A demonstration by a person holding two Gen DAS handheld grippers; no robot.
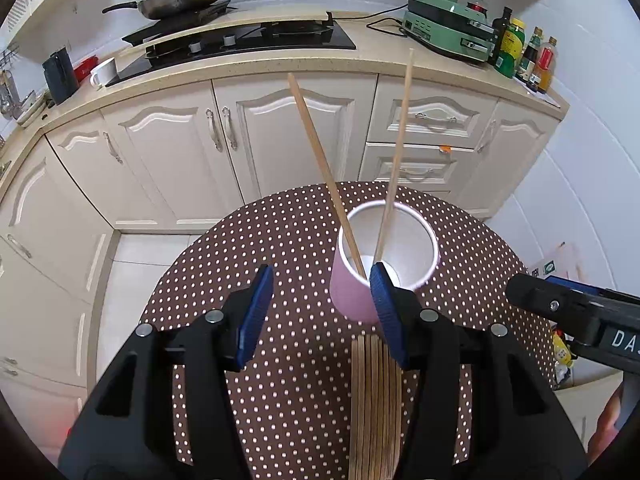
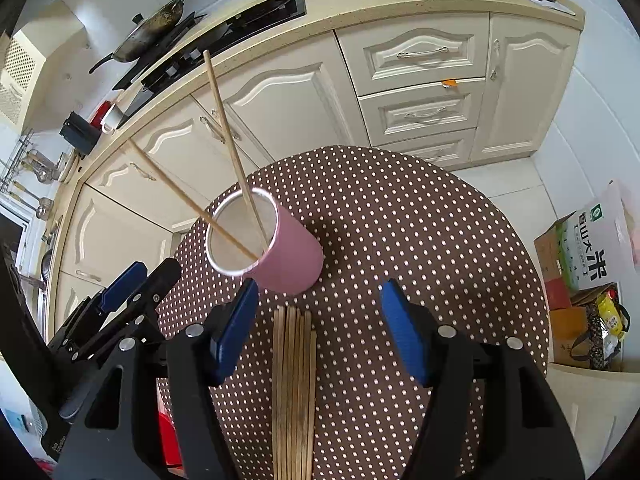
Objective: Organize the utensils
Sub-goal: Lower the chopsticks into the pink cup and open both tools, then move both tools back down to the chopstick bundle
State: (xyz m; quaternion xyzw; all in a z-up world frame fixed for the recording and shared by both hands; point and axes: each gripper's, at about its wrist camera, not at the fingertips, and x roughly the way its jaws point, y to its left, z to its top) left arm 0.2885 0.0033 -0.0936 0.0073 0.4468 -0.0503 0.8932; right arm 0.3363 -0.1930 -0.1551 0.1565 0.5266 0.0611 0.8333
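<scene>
Left wrist view: the left gripper (image 1: 320, 312) is hanging half open, gripping nothing, behind the pink cup (image 1: 384, 268), where two chopsticks (image 1: 394, 152) are leaning for storage.

Right wrist view: the right gripper (image 2: 320, 332) is gaping empty over the chopstick bundle (image 2: 294, 392) waiting flat on the table (image 2: 420, 232).

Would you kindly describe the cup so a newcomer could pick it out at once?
On the round table with the brown polka-dot cloth stands a pink cup with a white inside, just beyond a row of chopsticks lying flat. It is the only container on the table, and two chopsticks lean out of it.
</scene>
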